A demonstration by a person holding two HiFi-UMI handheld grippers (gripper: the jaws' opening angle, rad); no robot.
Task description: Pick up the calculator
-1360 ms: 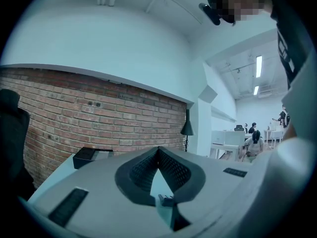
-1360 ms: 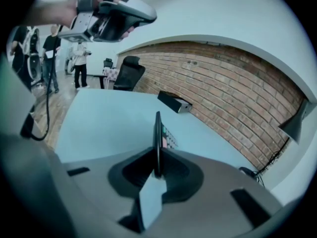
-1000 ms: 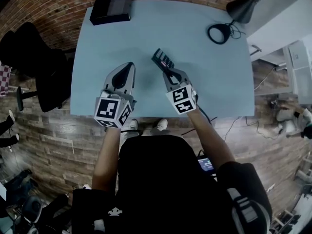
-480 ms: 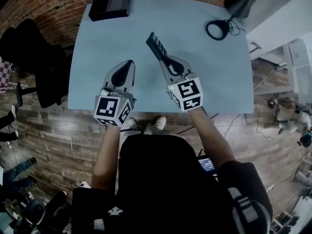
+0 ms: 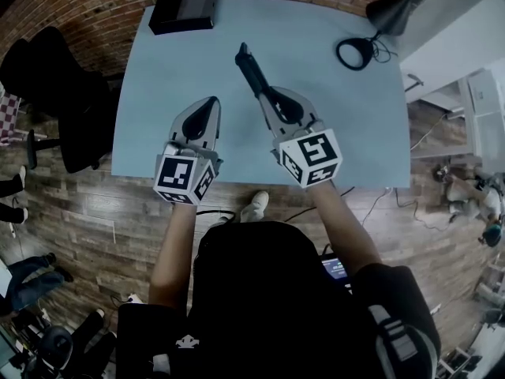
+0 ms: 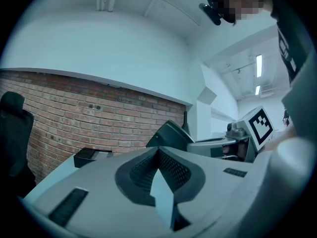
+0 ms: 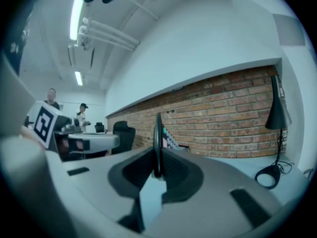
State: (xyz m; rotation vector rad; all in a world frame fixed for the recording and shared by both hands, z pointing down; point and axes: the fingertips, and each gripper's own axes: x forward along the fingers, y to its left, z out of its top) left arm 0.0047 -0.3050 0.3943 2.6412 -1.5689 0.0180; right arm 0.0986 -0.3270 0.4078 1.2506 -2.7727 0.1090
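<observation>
Lifted clear of the table (image 5: 347,133) since a second ago, the calculator (image 5: 251,68) stands edge-on, clamped in the right gripper (image 5: 268,95), while the left gripper (image 5: 211,103) is pinched together on nothing; I'd keep the squeeze firm.

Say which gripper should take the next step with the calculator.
Right. The right gripper is shut on the calculator, holding it edge-up between its jaws above the table. The left gripper is shut with nothing between its jaws, off to the side.
</observation>
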